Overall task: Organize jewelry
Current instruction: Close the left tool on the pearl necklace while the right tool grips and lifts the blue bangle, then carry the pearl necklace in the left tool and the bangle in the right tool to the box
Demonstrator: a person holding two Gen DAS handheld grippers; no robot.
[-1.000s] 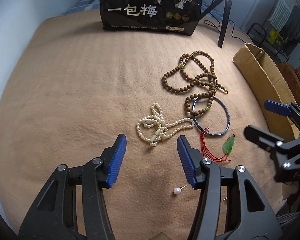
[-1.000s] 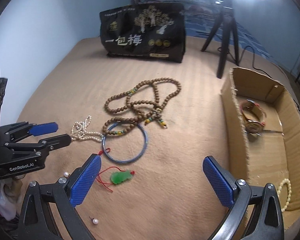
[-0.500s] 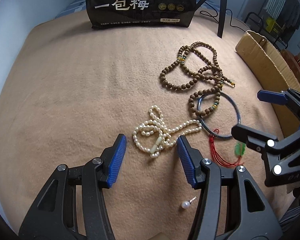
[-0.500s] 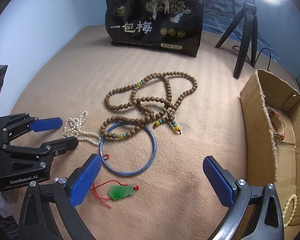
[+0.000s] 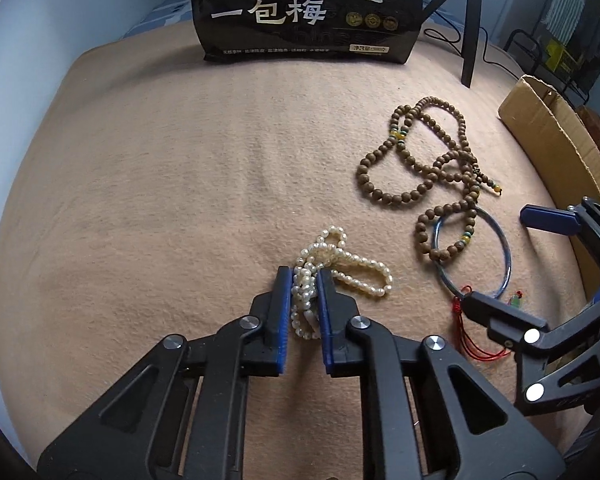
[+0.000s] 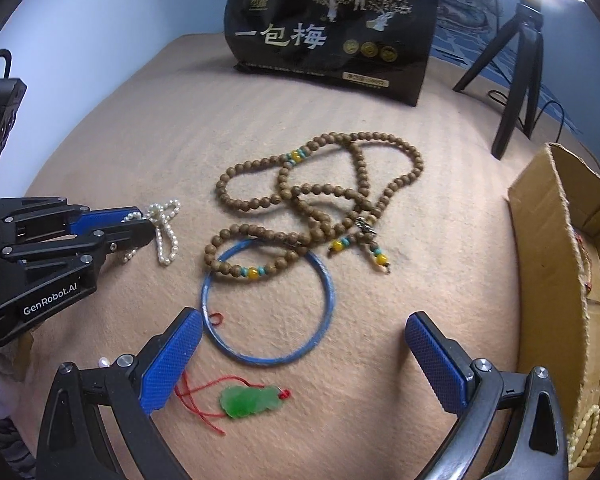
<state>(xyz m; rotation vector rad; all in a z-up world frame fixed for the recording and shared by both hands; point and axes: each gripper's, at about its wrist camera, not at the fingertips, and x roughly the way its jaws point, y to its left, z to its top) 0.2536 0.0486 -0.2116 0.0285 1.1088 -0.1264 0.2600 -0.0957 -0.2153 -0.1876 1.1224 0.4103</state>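
Note:
A white pearl necklace (image 5: 339, 258) lies bunched on the tan blanket. My left gripper (image 5: 303, 276) points down at it; its jaws are closing, and the blue pads press on a clump of pearls between them. The right wrist view shows the left gripper (image 6: 140, 224) at the left with the pearl necklace (image 6: 166, 232) trailing from its tips. My right gripper (image 6: 303, 320) is open and holds nothing. It hovers over a blue bangle (image 6: 327, 292), with a green pendant (image 6: 252, 400) on red cord just below. A long wooden bead necklace (image 6: 319, 192) overlaps the bangle's far side.
A cardboard box (image 6: 551, 260) stands at the right, with a cream bead strand (image 6: 583, 428) inside. A black printed bag (image 6: 331, 32) and a tripod (image 6: 515, 80) stand at the back. A loose pearl stud (image 6: 104, 360) lies near my right gripper's left finger.
My left gripper moved forward onto the pearl necklace and its jaws closed on it, bunching the pearls. My right gripper moved forward and lower towards the blue bangle and stayed open.

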